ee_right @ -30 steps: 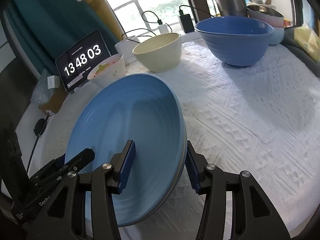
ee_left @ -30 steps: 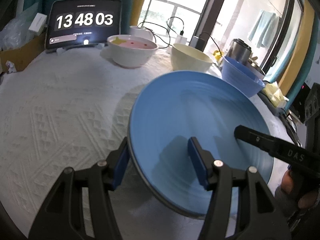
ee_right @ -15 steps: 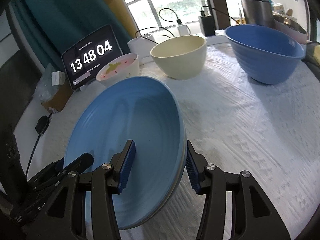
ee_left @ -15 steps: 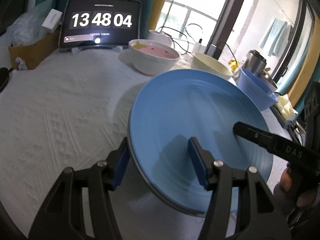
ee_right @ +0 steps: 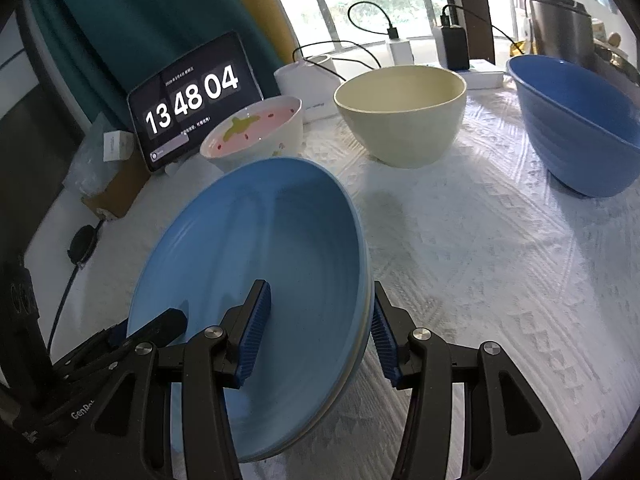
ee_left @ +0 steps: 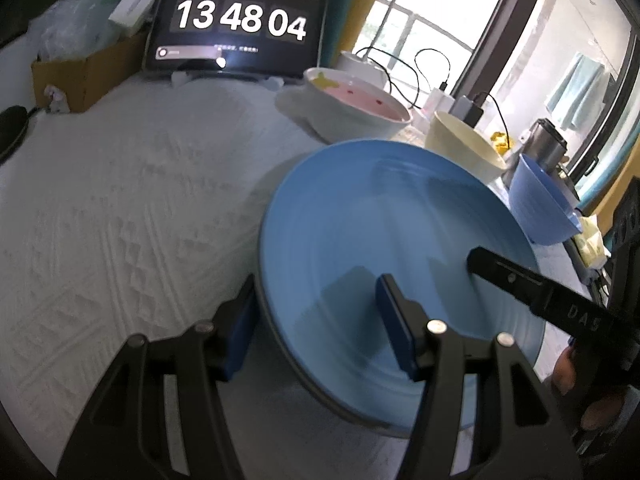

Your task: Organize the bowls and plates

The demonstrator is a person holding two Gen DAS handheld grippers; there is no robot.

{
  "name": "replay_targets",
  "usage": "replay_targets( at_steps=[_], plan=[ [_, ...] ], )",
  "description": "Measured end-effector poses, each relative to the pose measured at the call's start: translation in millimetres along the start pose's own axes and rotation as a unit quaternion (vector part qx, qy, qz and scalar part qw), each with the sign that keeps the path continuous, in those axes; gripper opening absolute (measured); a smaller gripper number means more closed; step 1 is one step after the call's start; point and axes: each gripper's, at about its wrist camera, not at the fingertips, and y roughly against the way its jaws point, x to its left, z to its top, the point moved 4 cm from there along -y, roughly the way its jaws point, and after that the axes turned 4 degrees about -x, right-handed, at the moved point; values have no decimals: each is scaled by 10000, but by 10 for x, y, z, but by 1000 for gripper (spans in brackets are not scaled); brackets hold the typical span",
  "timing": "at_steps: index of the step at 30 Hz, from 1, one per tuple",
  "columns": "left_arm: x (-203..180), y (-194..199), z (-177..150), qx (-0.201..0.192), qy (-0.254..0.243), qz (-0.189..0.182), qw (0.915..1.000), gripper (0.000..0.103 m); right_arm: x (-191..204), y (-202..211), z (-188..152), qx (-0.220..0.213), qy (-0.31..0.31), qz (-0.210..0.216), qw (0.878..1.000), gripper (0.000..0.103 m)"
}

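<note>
Left wrist view: the left gripper (ee_left: pixel 316 322) grasps the near left rim of the round blue ceramic plate (ee_left: pixel 384 240), held above the white textured tablecloth (ee_left: pixel 120 208). The right gripper (ee_right: pixel 318 330) clamps its right rim. Farther off stand a strawberry-patterned bowl (ee_right: pixel 256 132), a cream bowl (ee_right: pixel 404 112), a deep blue bowl (ee_right: pixel 576 128) and a clock tablet (ee_left: pixel 236 24).

Daylight pours through large dark-framed windows (ee_right: pixel 360 0) beside teal curtains (ee_right: pixel 132 20), behind a white-clothed table (ee_right: pixel 480 248).
</note>
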Motion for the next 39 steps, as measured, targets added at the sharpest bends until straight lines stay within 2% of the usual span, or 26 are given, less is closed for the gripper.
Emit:
replay_targets(
  at_steps=[7, 13, 17, 21, 28, 39],
  plan=[
    [-48, -24, -5, -42, -146, 92, 9998, 61, -44, -98, 31, 33, -117, 8, 9999, 53],
    [-35, -34, -7, 4, -91, -29, 10000, 63, -46, -119, 22, 123, -120, -4, 9999, 56],
    [-53, -36, -9, -9, -115, 59, 9999, 64, -86, -131, 9, 256, -185, 38, 9995, 56],
    [-30, -9, -15, -53, -86, 275, 9996, 64, -58, -49, 27, 105, -30, -49, 9999, 56],
    [-1, 130, 1, -391, -32, 564, 9976, 64, -129, 48, 49, 39, 16, -81, 10000, 57],
    [-184, 323, 34, -700, -206, 667, 9951, 64, -300, 251, 59, -129, -83, -29, 9999, 57]
  ],
)
